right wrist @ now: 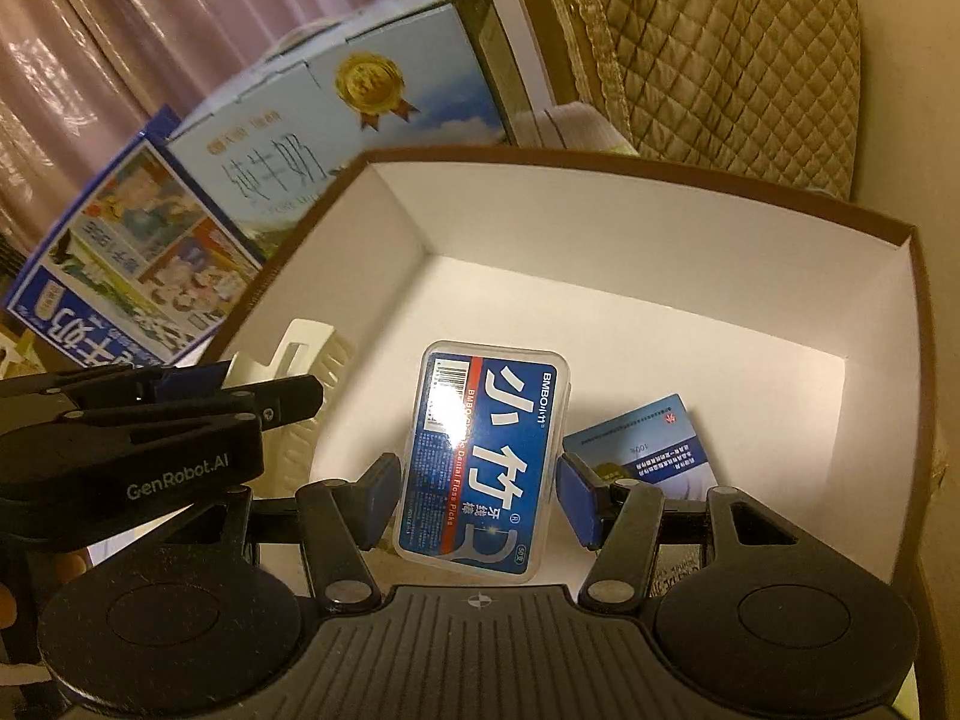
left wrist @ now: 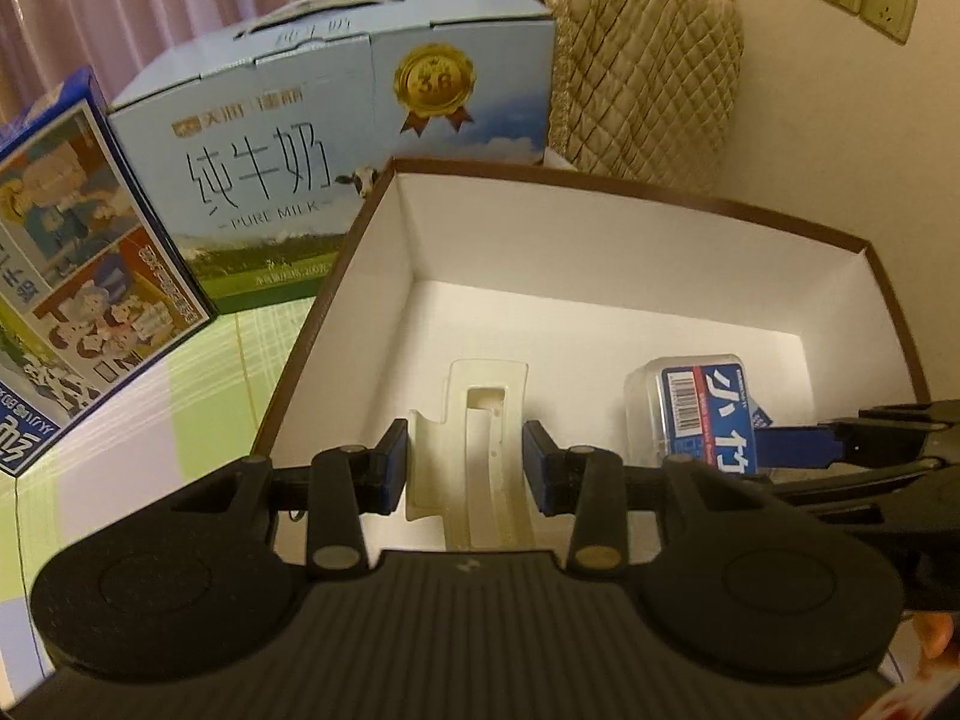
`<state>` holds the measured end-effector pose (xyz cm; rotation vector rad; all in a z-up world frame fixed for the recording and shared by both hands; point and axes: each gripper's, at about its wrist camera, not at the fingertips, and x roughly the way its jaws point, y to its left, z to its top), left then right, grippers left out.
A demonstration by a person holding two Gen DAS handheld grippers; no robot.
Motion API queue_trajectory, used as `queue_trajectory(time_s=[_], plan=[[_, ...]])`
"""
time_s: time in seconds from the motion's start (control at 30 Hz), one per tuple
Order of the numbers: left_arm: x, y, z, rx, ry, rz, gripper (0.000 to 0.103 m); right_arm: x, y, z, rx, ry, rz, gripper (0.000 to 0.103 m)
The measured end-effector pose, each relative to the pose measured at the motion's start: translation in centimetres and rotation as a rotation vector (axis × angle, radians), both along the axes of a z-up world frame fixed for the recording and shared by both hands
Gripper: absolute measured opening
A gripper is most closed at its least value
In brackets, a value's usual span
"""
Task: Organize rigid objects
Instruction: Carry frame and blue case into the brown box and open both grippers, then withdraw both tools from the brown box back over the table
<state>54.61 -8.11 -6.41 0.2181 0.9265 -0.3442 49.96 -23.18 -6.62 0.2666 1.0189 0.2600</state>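
A brown-rimmed box with a white inside (left wrist: 600, 252) (right wrist: 660, 276) stands on the table. My left gripper (left wrist: 467, 465) is inside it, jaws parted around a cream plastic holder (left wrist: 480, 438) that lies on the box floor; a small gap shows on each side. The holder also shows in the right wrist view (right wrist: 312, 372). My right gripper (right wrist: 477, 495) is inside the box too, jaws parted around a clear floss-pick case with a blue label (right wrist: 486, 456) (left wrist: 702, 414), gaps on both sides. A blue card (right wrist: 648, 441) lies on the box floor to the right.
A large blue milk carton (left wrist: 336, 138) (right wrist: 336, 114) and a smaller blue carton (left wrist: 78, 252) (right wrist: 138, 276) stand left of and behind the box. A quilted beige cover (left wrist: 642, 72) hangs behind. The table has a green checked cloth (left wrist: 180, 396).
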Motion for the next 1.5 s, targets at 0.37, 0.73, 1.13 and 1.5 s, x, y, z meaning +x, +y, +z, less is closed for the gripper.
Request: queue_trajectory(time_s=[0.37, 0.73, 1.13, 1.5], plan=[[0.8, 1.1, -0.9, -0.002, -0.006, 0.048, 0.054, 1.3, 0.4, -0.7, -0.022, -0.002, -0.023, 0.064], [-3.0, 2.9, 1.4, -0.077, -0.01, 0.079, 0.054, -2.1, -1.1, 1.3, 0.027, -0.052, 0.009, 0.069], [-10.4, 5.0, 5.4, -0.146, -0.062, 0.128, 0.054, -8.8, -2.0, 4.7, 0.089, -0.116, 0.04, 0.069], [-18.4, 7.9, 6.2, -0.166, -0.058, 0.171, 0.054, -15.1, -1.6, 5.1, 0.105, -0.062, 0.076, 0.069]])
